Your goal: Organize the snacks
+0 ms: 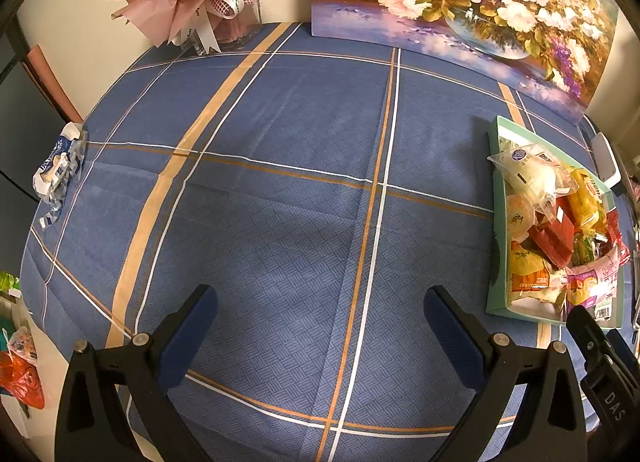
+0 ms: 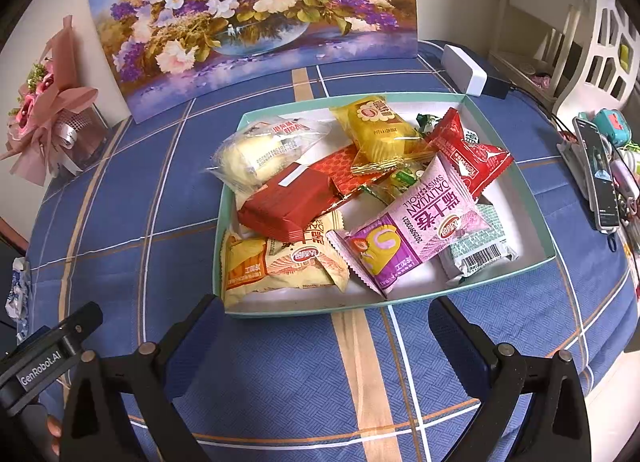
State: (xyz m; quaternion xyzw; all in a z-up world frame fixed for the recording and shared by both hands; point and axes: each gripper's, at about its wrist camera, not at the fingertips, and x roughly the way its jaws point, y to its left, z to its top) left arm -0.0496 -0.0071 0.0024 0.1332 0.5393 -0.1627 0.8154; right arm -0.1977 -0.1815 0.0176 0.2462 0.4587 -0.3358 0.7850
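One tray (image 2: 516,182), about ten snack packets (image 2: 416,222); left gripper (image 1: 320,326), right gripper (image 2: 324,330) both released, empty.

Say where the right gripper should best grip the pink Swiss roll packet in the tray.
Probably its near crimped end, approached from the front over the tray rim: the pink Swiss roll packet lies on top, that end pointing at the open right gripper.

Table (image 2: 280,374) under blue plaid cloth. Teal tray (image 2: 516,166) of snacks at centre in right wrist view. Flower painting (image 2: 256,14) at 12, propped against wall. Pink bouquet (image 2: 48,114) at 10. Crumpled wrapper (image 2: 18,290) at 8, on edge. White box (image 2: 464,68) at 1. Phone (image 2: 598,178) at 3.
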